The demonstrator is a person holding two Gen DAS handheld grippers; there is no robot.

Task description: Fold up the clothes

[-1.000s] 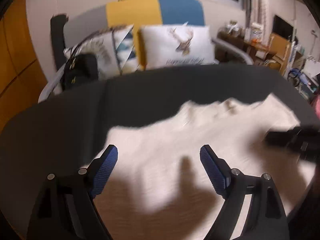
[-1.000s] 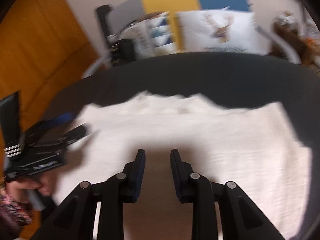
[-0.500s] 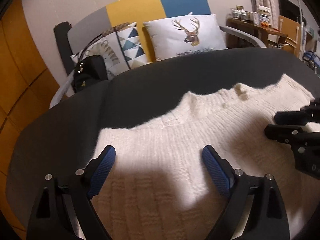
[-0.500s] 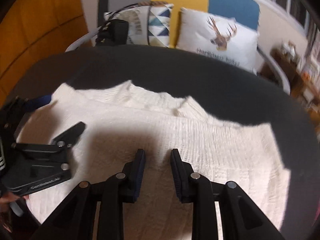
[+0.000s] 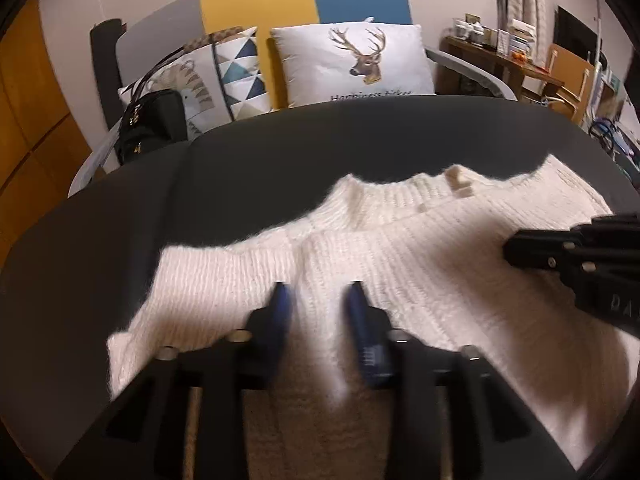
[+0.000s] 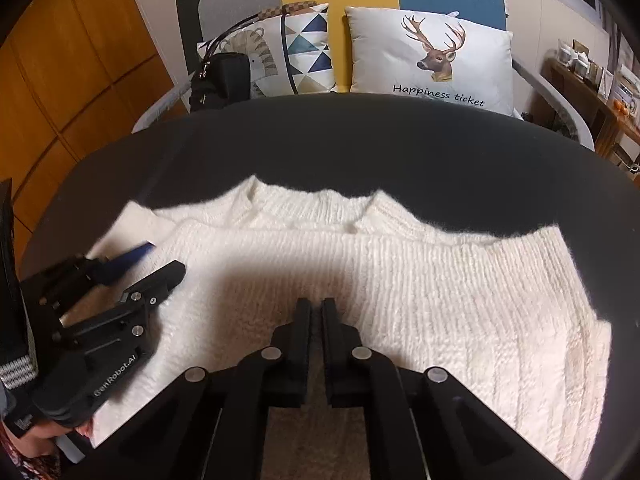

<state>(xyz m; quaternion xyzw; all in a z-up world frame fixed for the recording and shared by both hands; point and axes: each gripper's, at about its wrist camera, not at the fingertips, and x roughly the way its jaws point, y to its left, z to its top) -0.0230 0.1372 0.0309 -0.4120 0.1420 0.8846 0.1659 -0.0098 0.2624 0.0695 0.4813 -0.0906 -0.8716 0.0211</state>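
Both grippers (image 5: 318, 300) (image 6: 317, 312) angled down onto sweater (image 6: 440, 280)

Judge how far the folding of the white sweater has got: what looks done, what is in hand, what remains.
Done: the white sweater lies spread flat on the dark table, neckline away from the cameras.
In hand: both grippers sit at its near edge. The left gripper has just been closing, knit bunched between its blue pads; the right gripper has closed on the fabric.
Left: no fold shows yet, so all the folding remains.

Cream ribbed sweater (image 6: 420, 280) – dark grey table (image 6: 360, 140) – deer-print white cushion (image 6: 432, 60).
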